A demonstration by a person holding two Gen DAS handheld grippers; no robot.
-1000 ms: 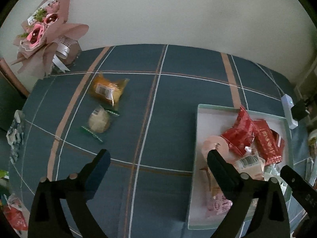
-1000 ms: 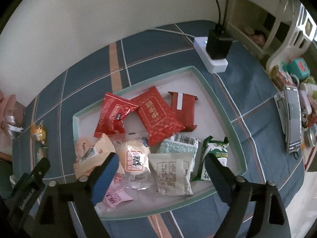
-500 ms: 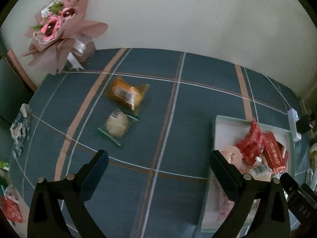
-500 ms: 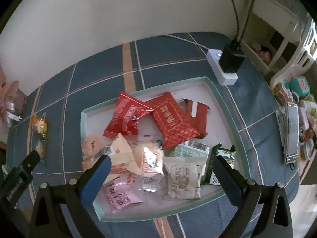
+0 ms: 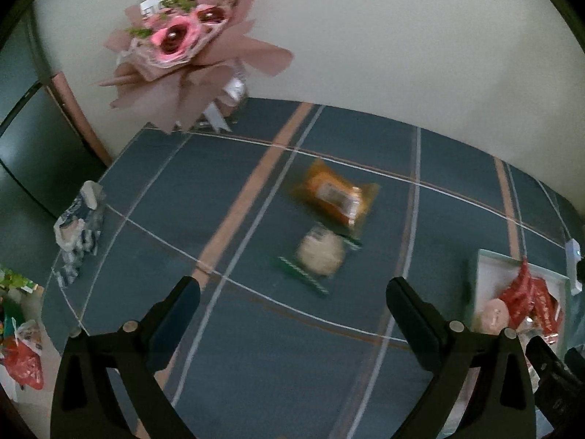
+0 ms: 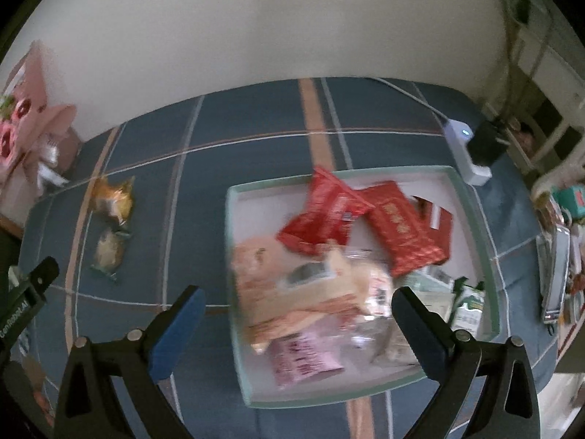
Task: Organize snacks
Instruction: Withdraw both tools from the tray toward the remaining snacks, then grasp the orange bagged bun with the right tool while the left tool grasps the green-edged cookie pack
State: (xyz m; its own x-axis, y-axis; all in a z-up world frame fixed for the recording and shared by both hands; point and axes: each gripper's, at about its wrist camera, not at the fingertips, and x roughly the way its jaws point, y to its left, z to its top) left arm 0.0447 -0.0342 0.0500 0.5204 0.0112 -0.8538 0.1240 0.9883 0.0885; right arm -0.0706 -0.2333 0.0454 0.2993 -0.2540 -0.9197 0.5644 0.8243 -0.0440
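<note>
Two loose snacks are being approached while the tray is being kept in sight

In the left wrist view, the left gripper (image 5: 292, 303) is being held wide open and empty above the blue checked cloth (image 5: 365, 366); the orange packet (image 5: 334, 197) and the round pale snack (image 5: 320, 256) are lying touching each other just above frame centre, so the jaws are best brought down around one only, probably the nearer round one, with the fingers straddling its body rather than its crinkled ends. In the right wrist view, the right gripper (image 6: 296, 303), whose jaws have just been opening with nothing between them, is being held over the lower left part of the tray (image 6: 471, 197), where the packets are piled overlapping; the two loose snacks are being shown at the left edge.
</note>
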